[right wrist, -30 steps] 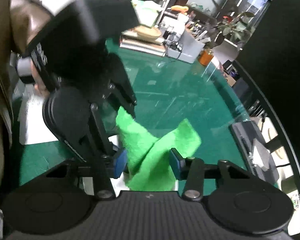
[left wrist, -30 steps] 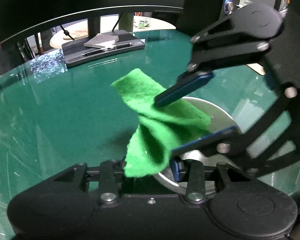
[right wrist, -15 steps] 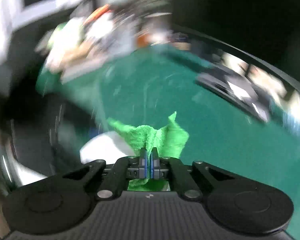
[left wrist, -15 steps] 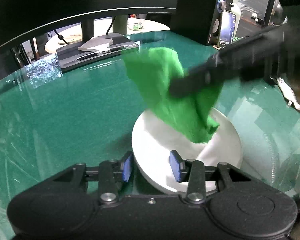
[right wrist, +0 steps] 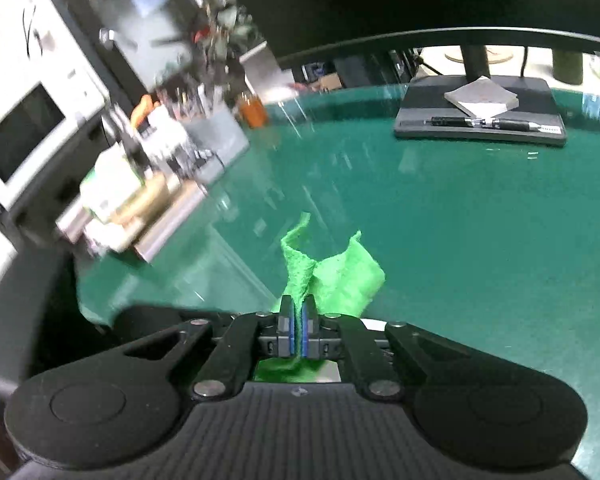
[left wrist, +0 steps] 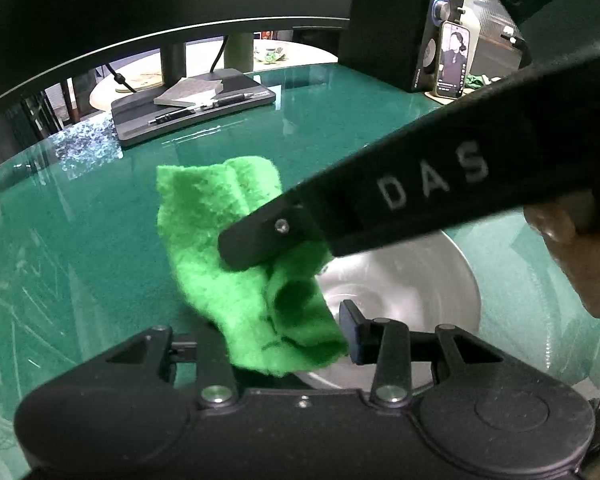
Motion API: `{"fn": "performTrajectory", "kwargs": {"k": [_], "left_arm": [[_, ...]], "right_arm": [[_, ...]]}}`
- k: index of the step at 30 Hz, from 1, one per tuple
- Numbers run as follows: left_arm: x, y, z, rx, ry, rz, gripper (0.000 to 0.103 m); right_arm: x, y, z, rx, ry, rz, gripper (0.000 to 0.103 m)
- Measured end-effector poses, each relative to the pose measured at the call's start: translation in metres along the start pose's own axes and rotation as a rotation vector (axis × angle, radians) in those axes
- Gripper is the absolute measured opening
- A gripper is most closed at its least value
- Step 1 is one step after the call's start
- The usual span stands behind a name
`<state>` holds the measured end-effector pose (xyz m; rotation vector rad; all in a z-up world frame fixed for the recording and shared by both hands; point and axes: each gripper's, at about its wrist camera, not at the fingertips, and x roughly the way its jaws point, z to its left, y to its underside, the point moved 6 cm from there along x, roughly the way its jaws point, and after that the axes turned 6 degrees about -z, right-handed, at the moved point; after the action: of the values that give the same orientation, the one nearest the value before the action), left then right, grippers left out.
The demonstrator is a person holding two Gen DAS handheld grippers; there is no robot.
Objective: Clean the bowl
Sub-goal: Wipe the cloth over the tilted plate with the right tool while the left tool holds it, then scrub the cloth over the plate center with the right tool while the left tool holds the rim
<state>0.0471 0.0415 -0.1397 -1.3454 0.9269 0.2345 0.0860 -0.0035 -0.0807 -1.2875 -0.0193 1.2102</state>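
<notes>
My left wrist camera looks steeply down past my left gripper (left wrist: 296, 340) at the near counter (left wrist: 80, 240), very close to the green cloth (left wrist: 236, 264). My right wrist camera tilts down over my right gripper (right wrist: 299, 320), likewise close. Both views share the cloth, counter and far monitor stand (right wrist: 480, 112).

Monitor stand (left wrist: 192, 114), pen (right wrist: 496, 122), phone (left wrist: 454, 66), speaker (left wrist: 392, 28)

A shiny silver bowl (left wrist: 412, 292) sits right way up on the green worktop (left wrist: 80, 248). A fuzzy green cloth (left wrist: 236, 248), all crumpled, hangs over the bowl's left rim.
</notes>
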Motion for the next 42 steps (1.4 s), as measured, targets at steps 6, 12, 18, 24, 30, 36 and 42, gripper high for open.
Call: {"fn": "performTrajectory", "kwargs": {"k": [6, 12, 18, 24, 30, 36, 42], "left_arm": [[0.002, -0.003, 0.001, -0.015, -0.018, 0.002, 0.037], [0.001, -0.003, -0.001, -0.011, -0.039, 0.005, 0.036], [-0.001, -0.003, 0.002, -0.026, -0.079, 0.004, 0.024], [-0.002, -0.002, 0.002, -0.047, -0.088, 0.000, 0.023], [-0.003, -0.002, 0.001, -0.054, -0.099, 0.001, 0.023], [-0.003, -0.002, 0.002, -0.059, -0.097, -0.001, 0.023], [-0.003, -0.002, 0.001, -0.058, -0.098, -0.007, 0.023]], "right_arm": [[-0.013, -0.004, -0.015, -0.095, 0.166, -0.034, 0.004], [-0.001, -0.004, -0.008, -0.095, 0.141, -0.024, 0.004], [-0.001, -0.001, -0.002, -0.074, 0.136, -0.035, 0.004], [-0.023, -0.002, -0.033, -0.008, 0.248, -0.054, 0.004], [-0.003, -0.001, -0.006, -0.063, 0.165, -0.040, 0.004], [0.001, 0.000, 0.003, -0.104, 0.140, -0.036, 0.004], [-0.028, -0.002, -0.034, -0.045, 0.261, -0.053, 0.004]]}}
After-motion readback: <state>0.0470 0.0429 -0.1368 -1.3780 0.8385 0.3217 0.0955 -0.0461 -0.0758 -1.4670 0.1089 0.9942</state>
